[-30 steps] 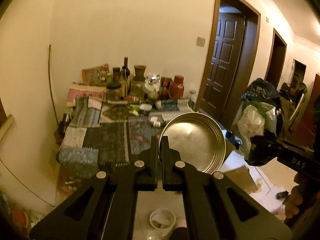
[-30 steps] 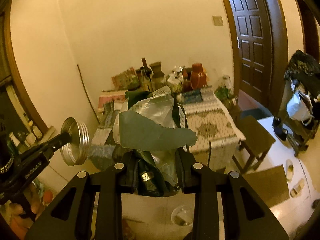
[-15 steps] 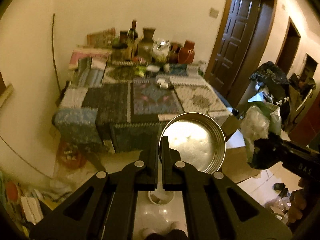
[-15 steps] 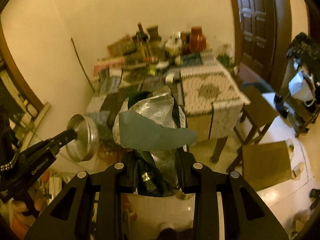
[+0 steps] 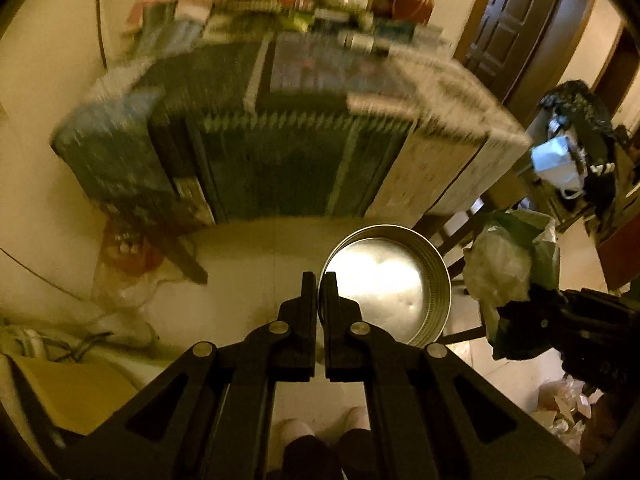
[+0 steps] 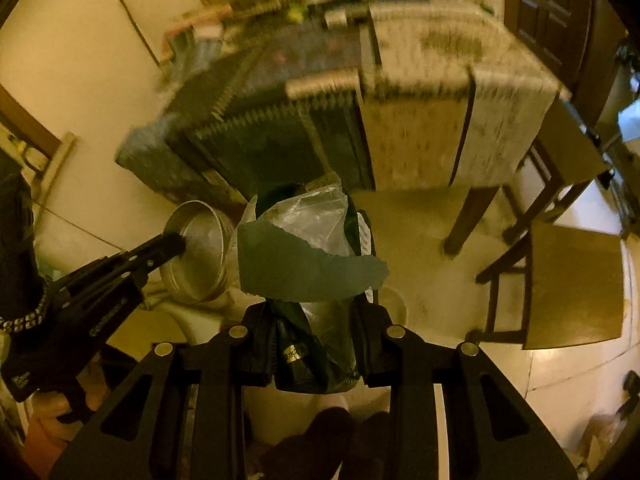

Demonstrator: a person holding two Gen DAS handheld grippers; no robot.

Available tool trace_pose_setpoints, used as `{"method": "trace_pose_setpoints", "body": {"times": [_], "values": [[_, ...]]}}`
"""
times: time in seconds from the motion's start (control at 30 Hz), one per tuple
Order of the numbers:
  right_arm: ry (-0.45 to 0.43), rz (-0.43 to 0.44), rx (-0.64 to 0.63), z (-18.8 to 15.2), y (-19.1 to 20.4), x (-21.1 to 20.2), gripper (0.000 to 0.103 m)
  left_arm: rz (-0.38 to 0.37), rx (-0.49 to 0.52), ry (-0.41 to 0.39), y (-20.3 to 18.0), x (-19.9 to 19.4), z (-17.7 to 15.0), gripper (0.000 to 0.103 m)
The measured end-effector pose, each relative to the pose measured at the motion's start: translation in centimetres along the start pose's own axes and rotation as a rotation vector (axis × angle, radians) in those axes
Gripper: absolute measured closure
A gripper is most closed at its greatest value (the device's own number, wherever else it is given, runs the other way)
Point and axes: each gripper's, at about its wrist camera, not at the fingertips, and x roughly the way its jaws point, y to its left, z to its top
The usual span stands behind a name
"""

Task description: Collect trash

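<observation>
Left claw [image 5: 319,280] pinches metal lid [image 5: 386,284]; right claw [image 6: 316,320] clamps trash bundle [image 6: 308,256].

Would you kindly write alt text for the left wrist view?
The left gripper pinches the rim of a round metal tin above a pale floor. Ahead stands a blurred, cloth-covered table; at right, the other gripper holds crumpled plastic bags.

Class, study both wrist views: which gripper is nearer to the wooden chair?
Right. The right gripper, shut on a trash bundle, is beside the wooden chair; the left gripper, gripping the metal tin, is farther.
</observation>
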Motion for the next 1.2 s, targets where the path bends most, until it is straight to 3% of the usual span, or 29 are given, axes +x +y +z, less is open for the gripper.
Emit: {"method": "trace_pose_setpoints", "body": {"times": [0.4, 0.63, 0.7, 0.77, 0.9, 1.0, 1.2], "values": [[0.227, -0.027, 0.069, -5.0, -8.6, 18.7, 0.075, 0.042, -0.024, 0.151, 2.4, 18.1, -6.7, 0.102], [0.239, 0.004, 0.062, -6.8, -10.7, 26.4, 0.073, 0.039, -0.069, 0.221, 4.5, 26.5, -11.5, 0.102], [0.220, -0.013, 0.038, -7.1, -10.8, 28.0, 0.073, 0.038, -0.075, 0.234, 4.9, 28.1, -12.4, 0.102], [0.220, -0.032, 0.007, -7.2, -10.6, 29.1, 0.066, 0.035, -0.077, 0.243, 5.1, 29.4, -13.2, 0.102], [0.239, -0.021, 0.022, -7.8, -10.7, 30.8, 0.043, 0.035, -0.063, 0.252, 5.2, 31.1, -14.2, 0.102], [0.258, 0.026, 0.067, -8.0, -11.5, 31.0, 0.043, 0.028, -0.064, 0.266, 5.1, 31.6, -14.5, 0.102], [0.260, -0.015, 0.093, -8.4, -12.3, 28.7, 0.043, -0.034, -0.084, 0.327, 4.0, 32.6, -14.6, 0.102]]}}
